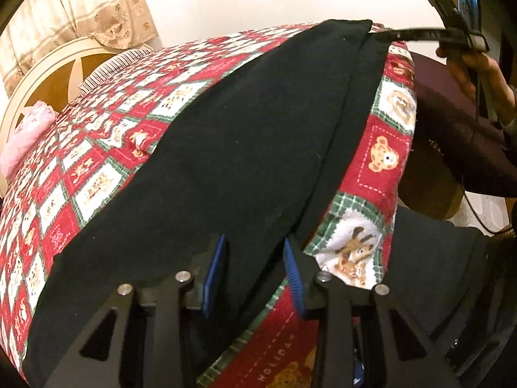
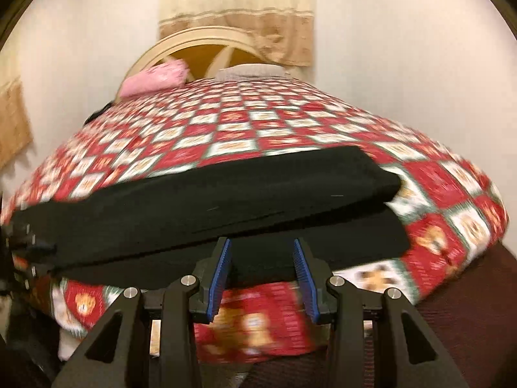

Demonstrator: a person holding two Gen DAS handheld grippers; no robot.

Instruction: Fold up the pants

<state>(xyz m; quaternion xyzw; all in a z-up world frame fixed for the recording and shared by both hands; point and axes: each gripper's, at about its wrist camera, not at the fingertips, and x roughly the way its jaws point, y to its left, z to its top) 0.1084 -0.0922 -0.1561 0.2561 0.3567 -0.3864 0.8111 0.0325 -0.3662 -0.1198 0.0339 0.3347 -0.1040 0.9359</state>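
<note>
Black pants (image 1: 226,148) lie stretched along the near edge of a bed covered by a red and white teddy-bear quilt (image 1: 97,148). They are folded lengthwise, one leg on the other. My left gripper (image 1: 253,268) is open, its blue pads either side of the pants' near end. The right gripper (image 1: 452,29) shows in the left wrist view at the far end of the pants. In the right wrist view, the pants (image 2: 226,200) lie crosswise and my right gripper (image 2: 261,265) is open at their near edge. The left gripper (image 2: 22,242) shows blurred at the left end.
A pink folded cloth (image 2: 155,79) and a striped pillow (image 2: 248,71) lie by the cream headboard (image 2: 200,42). Curtains (image 1: 80,9) hang behind. A dark maroon floor or rug (image 2: 468,297) lies beside the bed. The person's hand (image 1: 471,71) holds the right gripper.
</note>
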